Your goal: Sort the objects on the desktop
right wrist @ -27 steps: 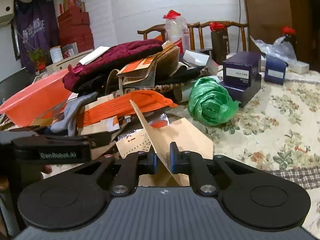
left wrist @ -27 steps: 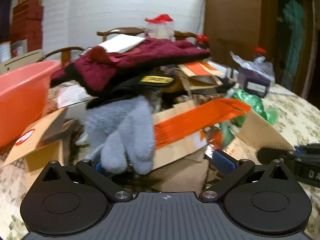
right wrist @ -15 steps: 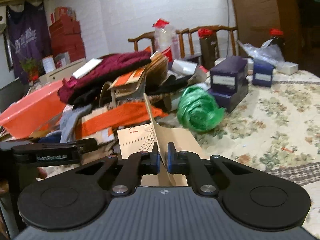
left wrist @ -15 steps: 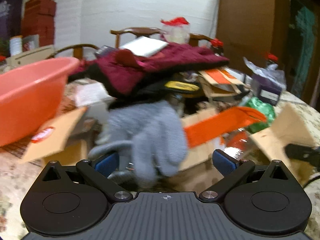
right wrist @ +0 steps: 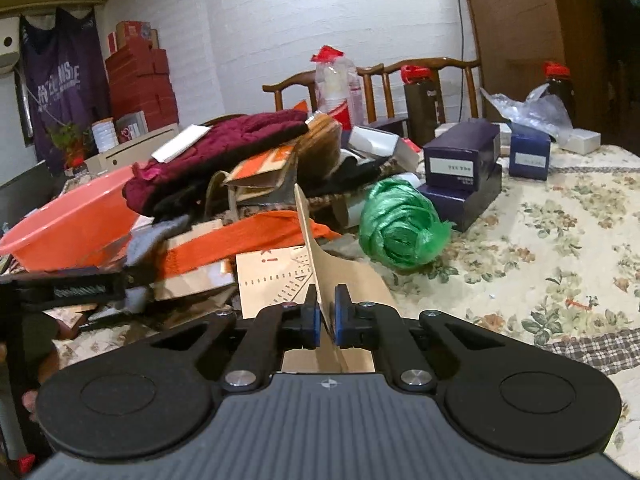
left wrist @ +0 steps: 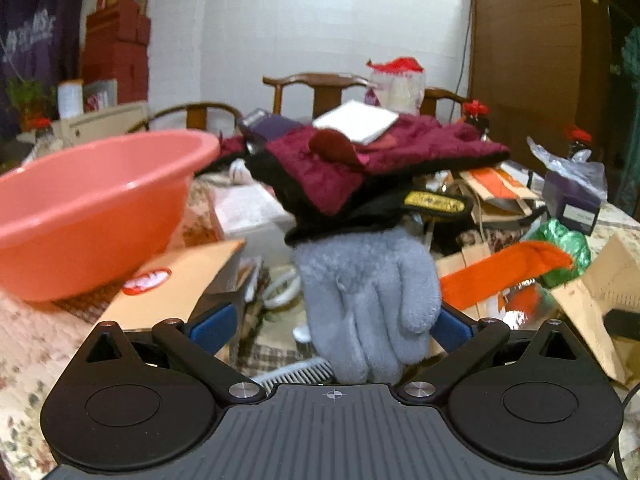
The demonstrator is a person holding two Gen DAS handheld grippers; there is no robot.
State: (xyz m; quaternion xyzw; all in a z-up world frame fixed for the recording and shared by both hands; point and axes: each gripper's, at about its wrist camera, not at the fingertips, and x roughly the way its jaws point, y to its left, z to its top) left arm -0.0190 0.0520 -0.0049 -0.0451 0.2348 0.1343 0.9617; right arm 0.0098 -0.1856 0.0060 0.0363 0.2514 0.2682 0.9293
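most of the desk clutter lies unsorted. left gripper [left wrist: 328, 330] gapes wide around the fluffy grey knitted glove [left wrist: 370, 300]; right gripper [right wrist: 327, 316] pinches a tan cardboard flap [right wrist: 310, 232] mid-desk.

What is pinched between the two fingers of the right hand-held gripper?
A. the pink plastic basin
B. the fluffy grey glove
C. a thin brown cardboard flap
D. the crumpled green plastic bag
C: in the right wrist view the right hand-held gripper has its blue pads pressed on both sides of the thin brown cardboard flap, which stands up on edge between them.
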